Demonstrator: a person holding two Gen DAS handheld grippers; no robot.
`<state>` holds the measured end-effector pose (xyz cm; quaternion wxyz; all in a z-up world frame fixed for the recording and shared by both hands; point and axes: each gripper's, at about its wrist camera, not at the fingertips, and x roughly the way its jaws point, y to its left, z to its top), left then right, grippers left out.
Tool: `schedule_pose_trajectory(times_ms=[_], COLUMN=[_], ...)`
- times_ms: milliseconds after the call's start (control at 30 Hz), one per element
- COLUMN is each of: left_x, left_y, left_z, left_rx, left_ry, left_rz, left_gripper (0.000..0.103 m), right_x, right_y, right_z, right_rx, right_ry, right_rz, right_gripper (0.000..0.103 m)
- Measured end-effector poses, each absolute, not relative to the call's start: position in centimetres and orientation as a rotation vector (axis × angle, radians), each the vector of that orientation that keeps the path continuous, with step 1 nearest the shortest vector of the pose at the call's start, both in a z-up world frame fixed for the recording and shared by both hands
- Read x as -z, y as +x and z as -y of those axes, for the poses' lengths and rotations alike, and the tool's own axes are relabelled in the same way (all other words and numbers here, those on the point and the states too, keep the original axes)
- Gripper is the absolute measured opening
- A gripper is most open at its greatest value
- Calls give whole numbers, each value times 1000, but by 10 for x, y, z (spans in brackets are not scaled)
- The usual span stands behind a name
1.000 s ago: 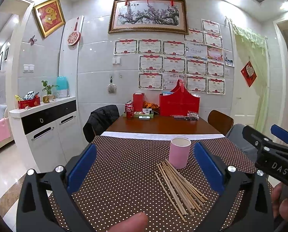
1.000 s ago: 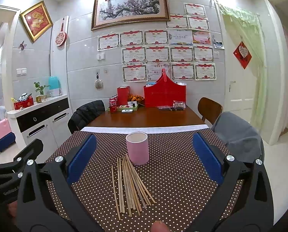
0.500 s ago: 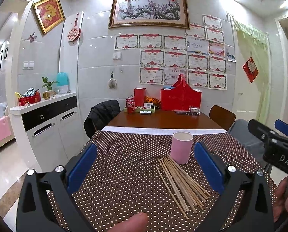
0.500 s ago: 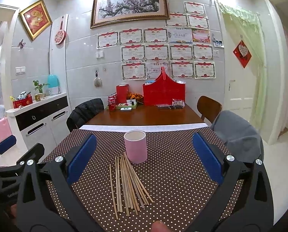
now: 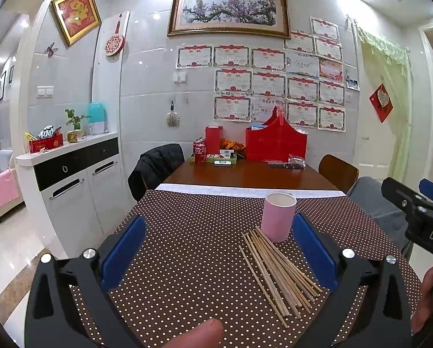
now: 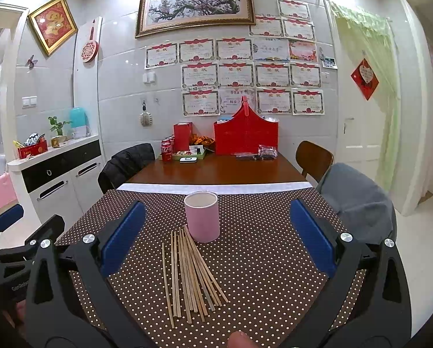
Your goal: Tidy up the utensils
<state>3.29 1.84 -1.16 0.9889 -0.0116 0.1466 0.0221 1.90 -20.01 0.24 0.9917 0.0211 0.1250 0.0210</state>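
Dotted bench (image 6: pixel 274 261): thin, light, stiff chopsticks (image 6: pixel 190 275) fanned beside cup (image 6: pixel 202 216); best pinched mid-length. Left gripper (image 5: pixel 219 258), right gripper (image 6: pixel 216 240): fingers spread, empty.

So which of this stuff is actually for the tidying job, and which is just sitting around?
For the job:
chopsticks, loose on the dotted cloth
pink cup, upright just behind them
left claw and right claw, both open and empty

Just lying about:
red box
cola cans
phone
jacket on a chair
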Motion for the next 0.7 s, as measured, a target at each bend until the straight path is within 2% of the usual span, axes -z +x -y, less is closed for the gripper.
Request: schedule_pose_trajectory(times_ms=[233, 700], left_x=[31, 160], left_y=[53, 151], left_z=[-16, 16], left_rx=[-36, -25], left_ry=[-15, 81], left_rz=[-364, -762], left_gripper=[99, 99], right_x=[8, 93], right_y=[28, 87], right_z=[211, 254], right_rx=[-30, 9], right_ry=[50, 73], right_rz=[-290, -580], right_gripper=[98, 98])
